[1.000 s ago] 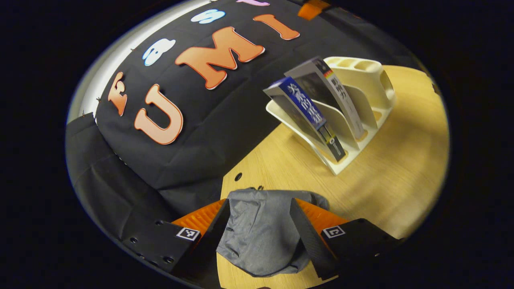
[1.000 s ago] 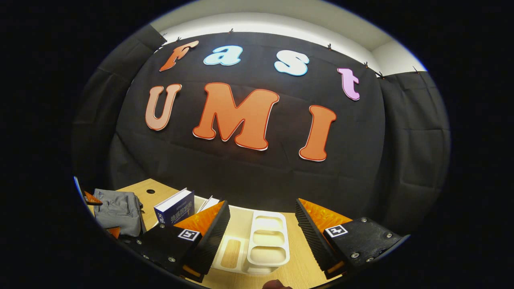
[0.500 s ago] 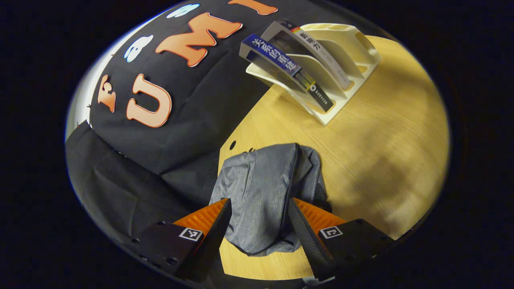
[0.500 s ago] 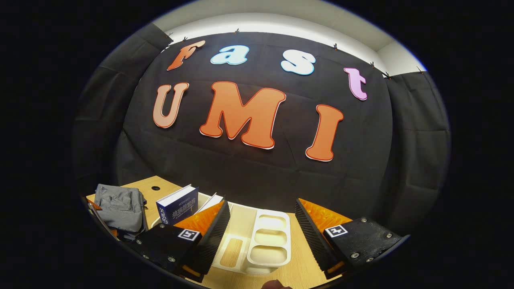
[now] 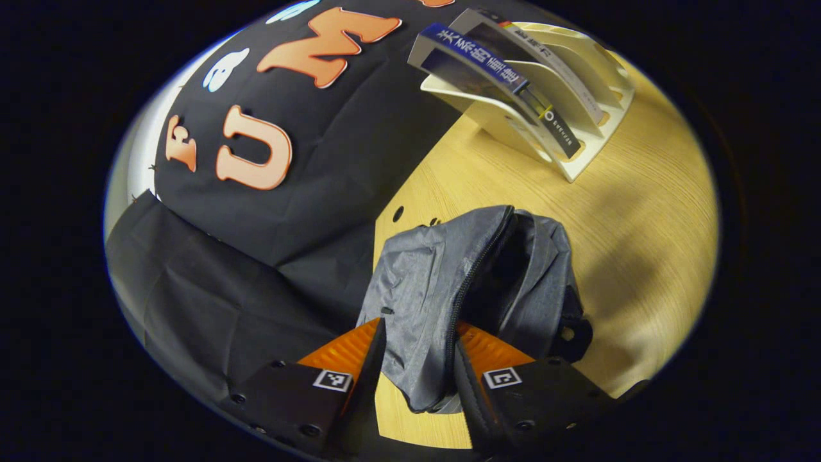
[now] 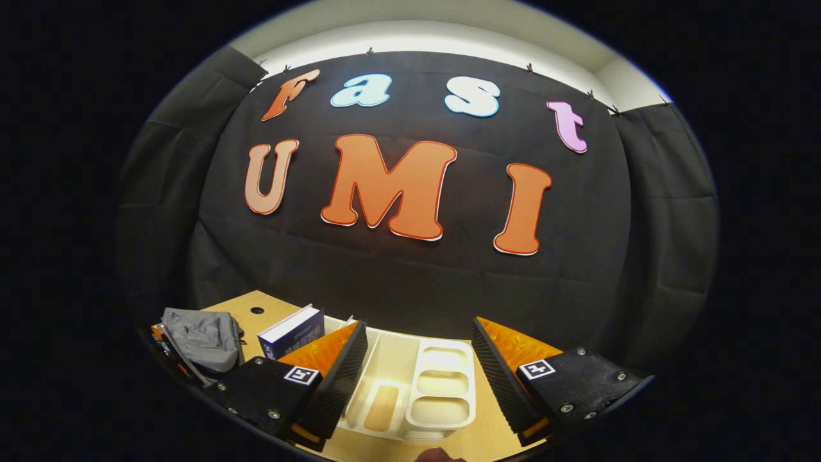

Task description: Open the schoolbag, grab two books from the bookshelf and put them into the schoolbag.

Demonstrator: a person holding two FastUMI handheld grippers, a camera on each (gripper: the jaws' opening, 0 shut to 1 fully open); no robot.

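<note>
The grey schoolbag [image 5: 436,282] lies on the wooden table [image 5: 641,224], its zip parted and a dark opening [image 5: 507,256] gaping. My left gripper [image 5: 418,327] is shut on the bag's front flap, with fabric filling the gap between its fingers. Beyond it stands the cream bookshelf [image 5: 577,160], holding a blue-spined book [image 5: 494,64] and a grey one [image 5: 551,61], both leaning. My right gripper [image 6: 418,324] is open and holds nothing, hovering over the bookshelf [image 6: 417,385]. In that view the blue book [image 6: 292,330] is just left of its fingers and the schoolbag [image 6: 202,337] sits farther left.
Black cloth walls close the booth behind and to the left of the table. A small round hole [image 5: 397,210] marks the tabletop near the bag. Bare wood stretches between the bag and the bookshelf and to the bag's right.
My left gripper's fingers have closed in on the bag's flap and drawn it aside, so the zip opening now gapes. The right gripper has barely moved.
</note>
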